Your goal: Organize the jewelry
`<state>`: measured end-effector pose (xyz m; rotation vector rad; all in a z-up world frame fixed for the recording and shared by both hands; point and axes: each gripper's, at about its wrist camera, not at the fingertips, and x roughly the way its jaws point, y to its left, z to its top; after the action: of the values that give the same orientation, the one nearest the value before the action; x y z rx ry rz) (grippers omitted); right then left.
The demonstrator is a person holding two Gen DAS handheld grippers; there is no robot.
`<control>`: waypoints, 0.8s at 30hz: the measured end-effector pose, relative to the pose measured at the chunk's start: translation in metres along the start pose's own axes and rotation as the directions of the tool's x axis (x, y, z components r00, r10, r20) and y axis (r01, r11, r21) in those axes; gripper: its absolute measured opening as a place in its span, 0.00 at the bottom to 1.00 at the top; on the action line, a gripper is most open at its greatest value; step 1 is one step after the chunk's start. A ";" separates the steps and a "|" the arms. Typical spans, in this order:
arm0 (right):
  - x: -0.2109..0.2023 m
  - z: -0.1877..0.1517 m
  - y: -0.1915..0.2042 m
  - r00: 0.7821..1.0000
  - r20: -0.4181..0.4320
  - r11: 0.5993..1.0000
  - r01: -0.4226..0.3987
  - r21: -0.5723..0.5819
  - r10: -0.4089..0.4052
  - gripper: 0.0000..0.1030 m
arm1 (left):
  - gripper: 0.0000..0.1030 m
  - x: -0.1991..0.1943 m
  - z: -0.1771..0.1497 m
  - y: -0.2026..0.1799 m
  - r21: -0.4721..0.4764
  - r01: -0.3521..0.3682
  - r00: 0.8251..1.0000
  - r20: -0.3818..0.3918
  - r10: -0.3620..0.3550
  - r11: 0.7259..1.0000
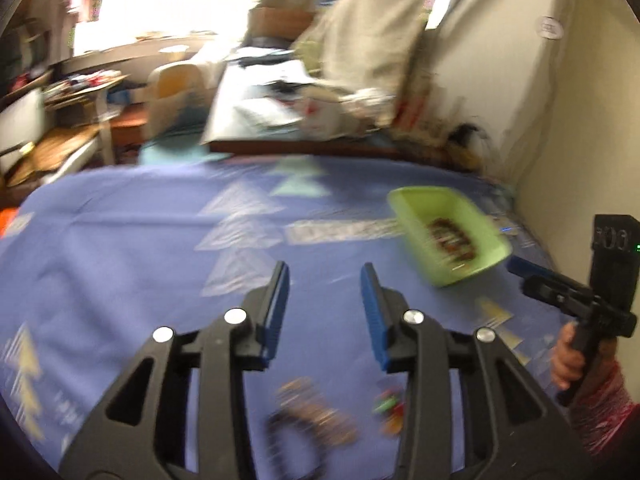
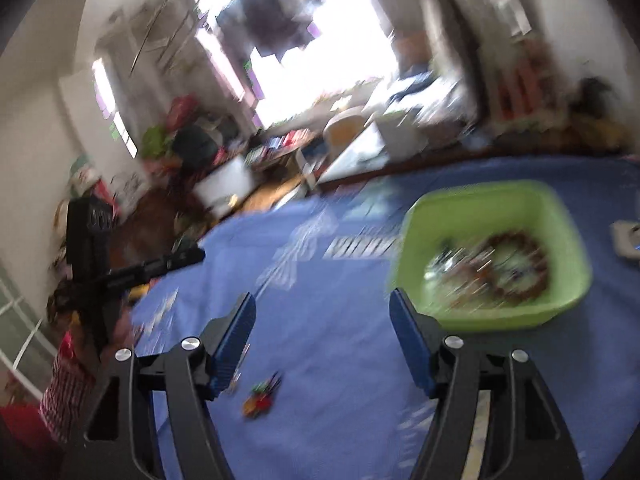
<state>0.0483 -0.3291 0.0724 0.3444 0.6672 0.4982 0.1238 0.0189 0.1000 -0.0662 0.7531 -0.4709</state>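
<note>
Light green rectangular plastic tray (image 2: 556, 216), open top, sits flat on the blue sheet. Inside: a brown beaded bracelet loop (image 2: 532, 264) lying flat, plus a blurred heap of small silvery pieces (image 2: 448, 268) touching it; can't resolve individual items. Outside the tray, well apart on the sheet: a small cluster of red, yellow and green jewelry bits (image 2: 262, 394), and a dark brown beaded bracelet (image 1: 312, 416) lying loosely curled near it. Both views motion-blurred.
</note>
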 end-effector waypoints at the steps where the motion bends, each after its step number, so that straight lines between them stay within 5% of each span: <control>1: 0.013 -0.007 0.009 0.999 -0.042 1.000 -0.009 -0.017 0.008 0.23 | 0.34 -0.003 -0.012 0.015 -0.024 -0.029 0.999 -0.013 0.029 0.999; 4: 0.043 -0.021 0.030 0.990 -0.141 0.998 -0.029 -0.050 0.022 0.01 | 0.34 -0.004 -0.040 0.042 -0.072 -0.066 0.996 -0.063 0.062 0.995; 13: 0.083 -0.052 0.092 0.956 -0.286 0.978 -0.124 -0.167 0.072 0.00 | 0.34 0.013 -0.078 0.051 -0.154 -0.034 0.996 -0.081 0.021 0.988; 24: 0.058 -0.103 0.137 0.917 -0.392 0.876 -0.248 -0.414 0.074 0.00 | 0.34 -0.005 -0.096 0.044 -0.151 0.042 0.997 -0.058 -0.052 0.988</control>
<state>-0.0249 -0.1690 0.0297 -0.1497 0.8597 0.8784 0.0730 0.0711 0.0231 -0.2105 0.8487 -0.4626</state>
